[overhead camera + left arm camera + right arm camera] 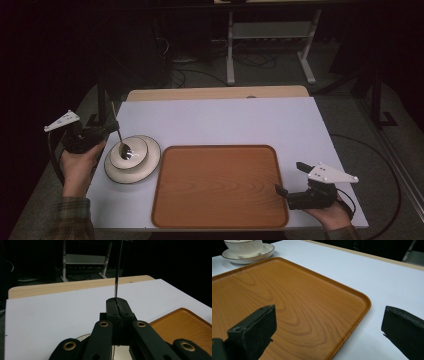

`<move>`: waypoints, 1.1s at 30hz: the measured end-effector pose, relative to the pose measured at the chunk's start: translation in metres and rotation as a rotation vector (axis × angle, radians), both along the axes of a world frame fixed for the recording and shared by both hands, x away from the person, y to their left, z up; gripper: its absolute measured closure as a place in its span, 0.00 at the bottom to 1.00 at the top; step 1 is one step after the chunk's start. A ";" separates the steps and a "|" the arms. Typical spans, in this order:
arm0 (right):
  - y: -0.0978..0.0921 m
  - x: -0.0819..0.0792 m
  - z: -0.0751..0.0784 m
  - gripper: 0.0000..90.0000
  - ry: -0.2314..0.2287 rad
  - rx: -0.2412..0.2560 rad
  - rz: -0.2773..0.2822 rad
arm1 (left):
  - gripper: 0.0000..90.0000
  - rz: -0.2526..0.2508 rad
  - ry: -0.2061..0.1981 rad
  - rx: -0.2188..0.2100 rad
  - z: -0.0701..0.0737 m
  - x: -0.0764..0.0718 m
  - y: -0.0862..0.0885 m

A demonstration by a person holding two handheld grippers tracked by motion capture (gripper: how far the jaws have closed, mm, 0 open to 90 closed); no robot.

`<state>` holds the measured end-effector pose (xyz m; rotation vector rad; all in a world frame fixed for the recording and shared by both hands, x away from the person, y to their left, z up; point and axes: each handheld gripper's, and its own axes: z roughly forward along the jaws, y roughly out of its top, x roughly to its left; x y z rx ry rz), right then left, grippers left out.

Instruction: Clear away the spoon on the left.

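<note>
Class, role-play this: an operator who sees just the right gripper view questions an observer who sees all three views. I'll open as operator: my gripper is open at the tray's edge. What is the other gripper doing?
Observer: The left gripper is shut on a spoon handle.
Operator: Where is the spoon's head?
Observer: In the bowl, judging from the high view.
Operator: Is the tray carrying anything?
Observer: No, the whole tray is bare; the bowl sits on a plate left of it.
</note>
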<state>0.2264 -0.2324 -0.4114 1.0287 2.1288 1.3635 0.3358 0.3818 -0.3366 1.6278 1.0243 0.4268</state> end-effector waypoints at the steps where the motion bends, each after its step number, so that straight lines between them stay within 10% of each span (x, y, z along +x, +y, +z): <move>1: 0.000 0.000 0.000 0.00 0.000 0.000 0.000 | 0.99 -0.007 0.001 -0.005 0.001 0.000 -0.001; 33: -0.001 0.000 0.000 0.00 0.000 0.002 0.002 | 0.99 -0.236 0.037 0.081 0.007 -0.005 -0.071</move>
